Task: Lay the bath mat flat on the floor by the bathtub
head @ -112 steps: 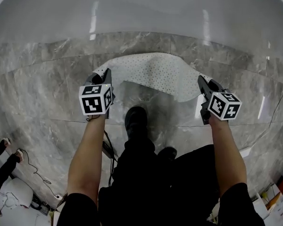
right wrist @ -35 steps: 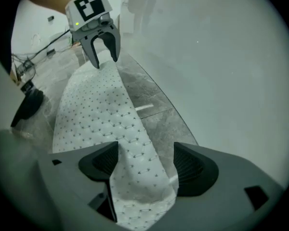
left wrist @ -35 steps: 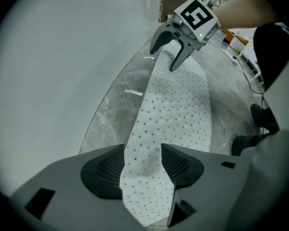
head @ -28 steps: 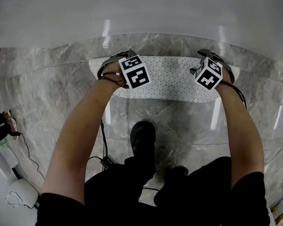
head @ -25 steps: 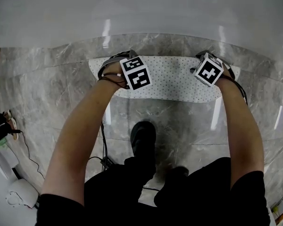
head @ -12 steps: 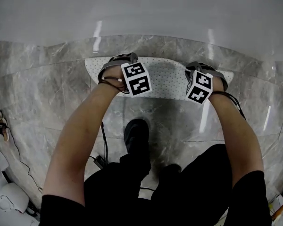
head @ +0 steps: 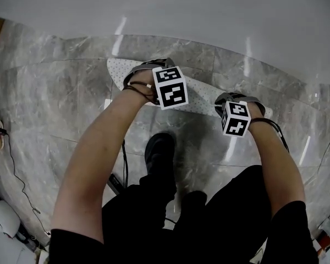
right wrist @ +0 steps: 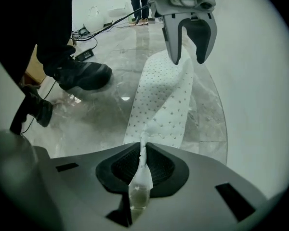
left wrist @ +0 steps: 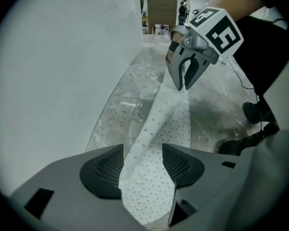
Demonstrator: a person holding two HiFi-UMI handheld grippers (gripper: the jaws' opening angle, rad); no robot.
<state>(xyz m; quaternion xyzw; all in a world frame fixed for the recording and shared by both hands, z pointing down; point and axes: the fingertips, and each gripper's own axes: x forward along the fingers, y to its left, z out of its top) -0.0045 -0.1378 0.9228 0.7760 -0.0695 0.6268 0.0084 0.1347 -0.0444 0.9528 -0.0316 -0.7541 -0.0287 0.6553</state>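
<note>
The white dotted bath mat (head: pixel 201 99) lies stretched along the foot of the white bathtub (head: pixel 181 10). My left gripper (head: pixel 151 70) hangs open just above the mat's left end, and the mat (left wrist: pixel 164 124) shows in the gap between its jaws (left wrist: pixel 142 165). My right gripper (head: pixel 236 99) points straight down at the mat's right end. Its jaws have just been closing and now pinch a thin raised fold of the mat's edge (right wrist: pixel 143 153). From the right gripper view the mat (right wrist: pixel 159 100) runs off to the left gripper (right wrist: pixel 188 59), whose fingers stand apart.
Grey marble floor (head: pixel 55 109) spreads on the near side of the mat. The person's black shoes (head: pixel 159 150) stand close behind it, and a cable (head: pixel 118 183) trails over the floor beside them. The tub wall (left wrist: pixel 62 81) bounds the far side.
Since 4.5 s ago the mat went from held up and sagging to lying along the tub. In the last second the right gripper shifted along the mat's end and shut on a fold; the left gripper rose slightly.
</note>
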